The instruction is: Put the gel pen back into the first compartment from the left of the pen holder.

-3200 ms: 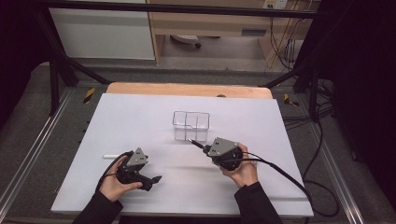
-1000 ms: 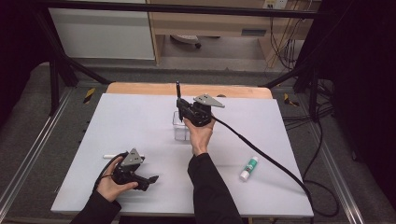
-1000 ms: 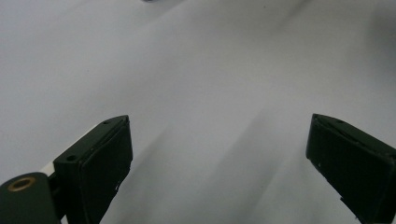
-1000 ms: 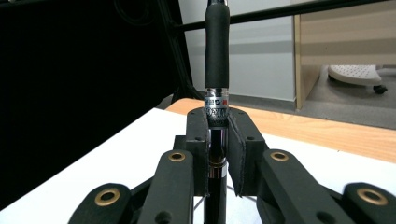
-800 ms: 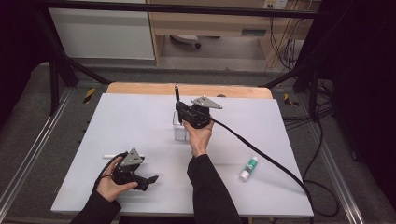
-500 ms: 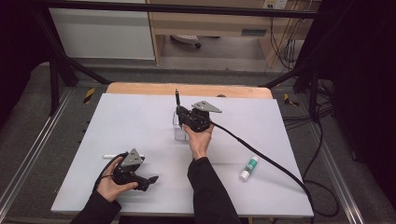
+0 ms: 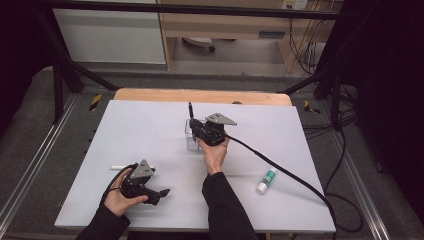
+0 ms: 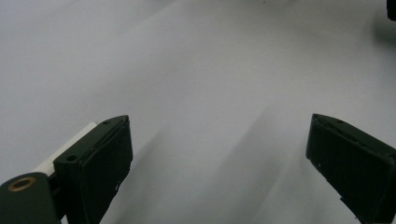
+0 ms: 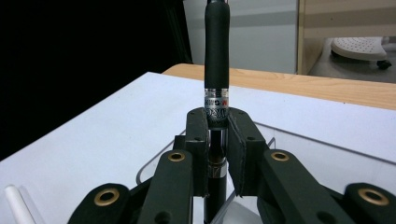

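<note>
Black and slim, the pen (image 9: 217, 51) stands upright between the jaws of the right tongs (image 9: 217, 122), which pinch it just below a silver band printed with small lettering. Above the band the barrel is matte dark, like a rubbery grip sleeve; its top runs out of the right gripper view. Below the jaws the barrel carries on down toward the rim of a clear plastic box (image 9: 154, 165); whether its lower end touches the box cannot be told.

In the high view the pen (image 7: 190, 109) pokes up as a thin dark stick above the right tongs (image 7: 191, 123), which are held over the clear plastic box (image 7: 188, 141) near the middle of the white surface (image 7: 140, 130). The right hand (image 7: 215, 156) grips the body from behind, a grey three-cornered plate on top and a black cable trailing off toward the right edge.

The left tongs (image 8: 217, 158) lie low over the surface with their jaws spread wide and only bare white between them. In the high view the left tongs (image 7: 165, 192) sit near the front left, in the left hand (image 7: 122, 196). A white stick (image 7: 120, 167) lies just beyond them, and a glue stick with a green band (image 7: 266, 180) lies well apart to the right.
</note>
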The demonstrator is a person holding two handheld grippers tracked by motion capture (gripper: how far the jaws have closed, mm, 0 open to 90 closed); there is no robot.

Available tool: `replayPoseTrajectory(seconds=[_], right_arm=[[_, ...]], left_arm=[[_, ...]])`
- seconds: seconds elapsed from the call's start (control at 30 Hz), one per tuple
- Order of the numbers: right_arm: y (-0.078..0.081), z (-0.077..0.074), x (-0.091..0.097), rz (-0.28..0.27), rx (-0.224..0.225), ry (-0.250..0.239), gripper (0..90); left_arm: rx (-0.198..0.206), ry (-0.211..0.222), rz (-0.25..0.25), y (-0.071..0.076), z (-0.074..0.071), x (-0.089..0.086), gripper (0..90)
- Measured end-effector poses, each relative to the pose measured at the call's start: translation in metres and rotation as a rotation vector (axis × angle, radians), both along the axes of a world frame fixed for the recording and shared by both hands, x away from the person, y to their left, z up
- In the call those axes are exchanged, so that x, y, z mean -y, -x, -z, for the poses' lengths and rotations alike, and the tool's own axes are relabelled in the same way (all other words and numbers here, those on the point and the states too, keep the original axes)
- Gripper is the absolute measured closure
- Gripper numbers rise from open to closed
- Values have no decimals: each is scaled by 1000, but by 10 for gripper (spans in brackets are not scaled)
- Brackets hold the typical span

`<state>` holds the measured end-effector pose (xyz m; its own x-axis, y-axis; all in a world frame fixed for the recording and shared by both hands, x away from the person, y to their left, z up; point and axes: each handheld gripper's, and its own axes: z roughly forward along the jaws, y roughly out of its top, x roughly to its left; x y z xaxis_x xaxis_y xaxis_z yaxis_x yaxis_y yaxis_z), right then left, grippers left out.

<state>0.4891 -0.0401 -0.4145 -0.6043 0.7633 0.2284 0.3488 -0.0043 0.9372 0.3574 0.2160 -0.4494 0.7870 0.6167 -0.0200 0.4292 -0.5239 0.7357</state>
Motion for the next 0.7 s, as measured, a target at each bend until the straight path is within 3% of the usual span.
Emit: replayPoseTrajectory(seconds=[0.17,0.37,0.53,0.7], right_arm=[[2,-1,0,-4,2,10,740],[7,-12,5,-8,22,85,611],[17,-29,11,-46,31,129,425],[30,-43,18,-106,-32,185,198]], left_arm=[[1,0,-1,0,0,0,68],[0,-2,1,0,0,0,68],[2,-5,2,0,-1,-1,68],[-2,-3,11,0,-1,0,68]])
